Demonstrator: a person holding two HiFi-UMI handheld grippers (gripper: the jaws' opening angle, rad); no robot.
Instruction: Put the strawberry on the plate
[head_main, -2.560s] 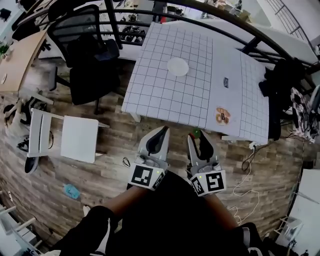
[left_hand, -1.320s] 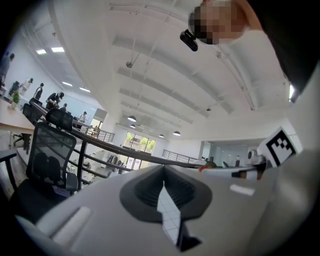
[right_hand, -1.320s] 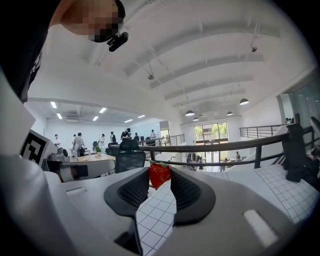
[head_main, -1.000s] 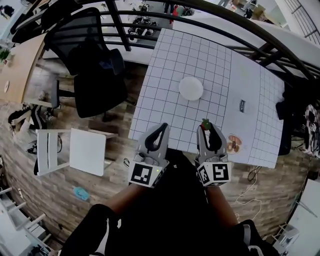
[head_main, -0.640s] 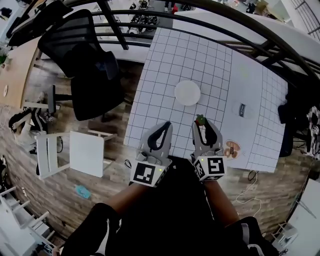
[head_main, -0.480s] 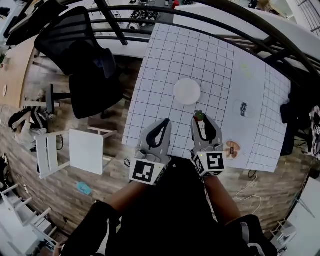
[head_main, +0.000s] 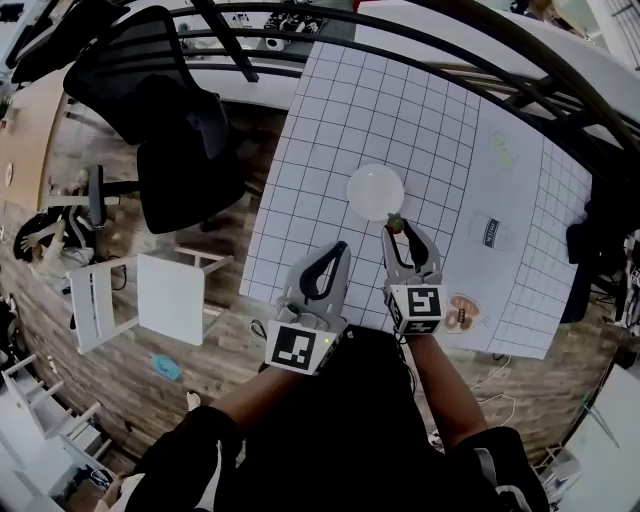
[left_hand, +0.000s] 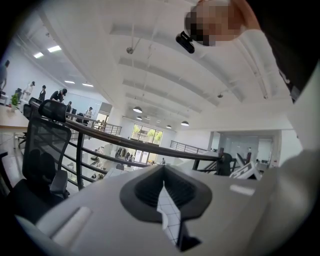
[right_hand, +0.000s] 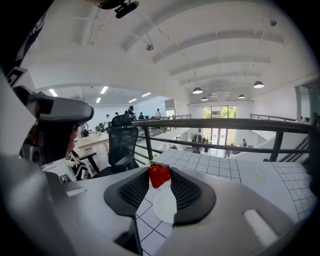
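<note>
A red strawberry (head_main: 396, 221) with a green top is pinched at the tips of my right gripper (head_main: 397, 229), which is shut on it. The berry hangs just above the near right rim of the round white plate (head_main: 372, 190) on the checked table. In the right gripper view the strawberry (right_hand: 159, 175) sits between the jaw tips of the right gripper (right_hand: 160, 183), and the plate (right_hand: 165, 206) shows below it through the gap. My left gripper (head_main: 339, 248) hovers over the table's near edge, left of the right one, shut and holding nothing. In the left gripper view its tips (left_hand: 163, 169) meet.
The white gridded table (head_main: 330, 110) reaches away to a dark railing (head_main: 470, 45). A small printed card (head_main: 489, 231) and a picture of food (head_main: 459, 312) lie on its right part. A black office chair (head_main: 170, 120) and a white chair (head_main: 150, 295) stand on the wooden floor at left.
Both grippers have come forward over the table. The right one has carried the strawberry from beyond the table's near edge up to the plate's near rim. The left stayed shut.
</note>
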